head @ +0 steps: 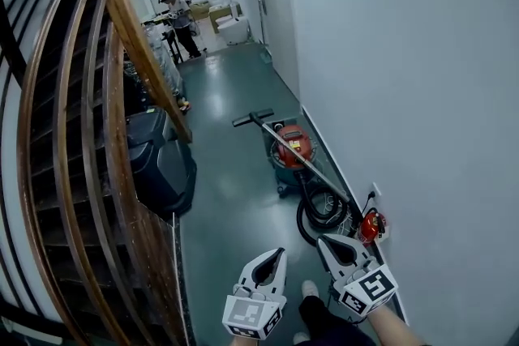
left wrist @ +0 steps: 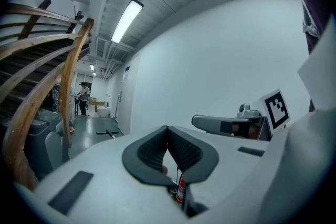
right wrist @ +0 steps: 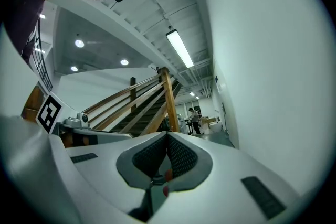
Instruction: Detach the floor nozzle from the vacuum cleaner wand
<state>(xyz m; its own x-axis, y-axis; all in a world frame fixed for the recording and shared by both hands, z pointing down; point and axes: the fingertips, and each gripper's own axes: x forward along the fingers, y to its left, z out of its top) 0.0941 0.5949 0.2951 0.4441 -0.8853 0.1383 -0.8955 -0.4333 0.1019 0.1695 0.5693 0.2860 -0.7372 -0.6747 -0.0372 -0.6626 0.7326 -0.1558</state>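
Observation:
The vacuum cleaner, a red canister on a dark base, stands on the green floor by the right wall. Its metal wand slants over the canister, and the black floor nozzle at its far end lies on the floor beyond; the nozzle shows small and far in the left gripper view. A black hose coils in front of the canister. My left gripper and right gripper are held side by side well short of the vacuum, both shut and holding nothing.
A curved wooden stair railing fills the left side, with a black bin at its foot. A white wall runs along the right, with a socket and a red object low on it. A person stands far down the corridor.

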